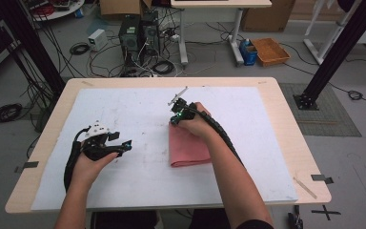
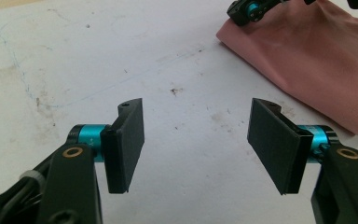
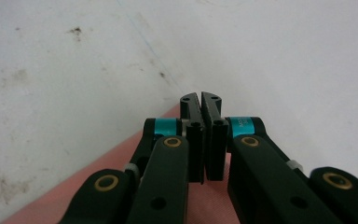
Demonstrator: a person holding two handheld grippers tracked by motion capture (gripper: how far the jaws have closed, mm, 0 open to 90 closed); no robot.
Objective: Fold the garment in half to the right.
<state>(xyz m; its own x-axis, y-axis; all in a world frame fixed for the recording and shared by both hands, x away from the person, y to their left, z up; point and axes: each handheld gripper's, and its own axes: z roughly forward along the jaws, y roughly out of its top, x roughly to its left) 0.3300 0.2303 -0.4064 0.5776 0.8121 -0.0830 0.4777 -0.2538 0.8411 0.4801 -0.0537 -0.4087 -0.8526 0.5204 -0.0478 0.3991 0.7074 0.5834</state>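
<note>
Pink cloth corner seemingly under right tool

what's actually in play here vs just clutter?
In play:
pink cloth, folded on the white mat
right gripper, shut at the cloth's far corner
left gripper, open over bare mat

Lying about:
orange basket
computer towers
floor cables

cloth: corner under right gripper hidden by shut jaws, grip unclear | cloth: cut by top and right edges | right gripper: cut off at top edge
</note>
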